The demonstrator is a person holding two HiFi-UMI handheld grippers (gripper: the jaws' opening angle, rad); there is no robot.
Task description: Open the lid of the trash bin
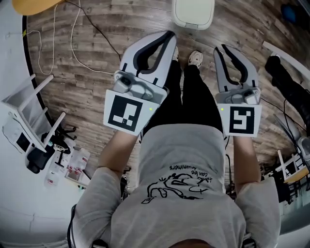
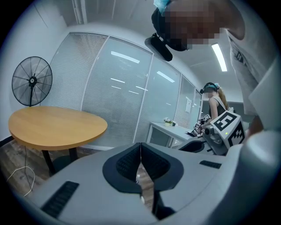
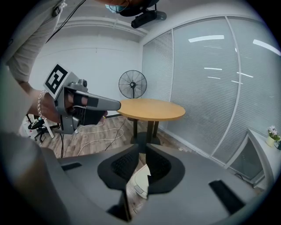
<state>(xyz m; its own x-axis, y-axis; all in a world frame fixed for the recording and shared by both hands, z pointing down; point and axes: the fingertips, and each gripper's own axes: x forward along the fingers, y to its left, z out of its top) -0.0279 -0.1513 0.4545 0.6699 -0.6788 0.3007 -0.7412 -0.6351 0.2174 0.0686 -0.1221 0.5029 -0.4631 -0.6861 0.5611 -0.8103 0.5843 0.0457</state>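
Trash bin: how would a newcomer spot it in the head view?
Start from the wood floor and follow it past the person's shoes to the top edge. The trash bin stands there, lid shut: a pale rounded box, unlike the orange table and thin cables to its left.

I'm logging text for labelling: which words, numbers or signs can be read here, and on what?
Nothing reads clearly.
T-shirt: printed words, upside down, too blurred to read.
Marker cubes on the left gripper and right gripper: black-and-white squares, no letters.
Packets on the floor: print too small.
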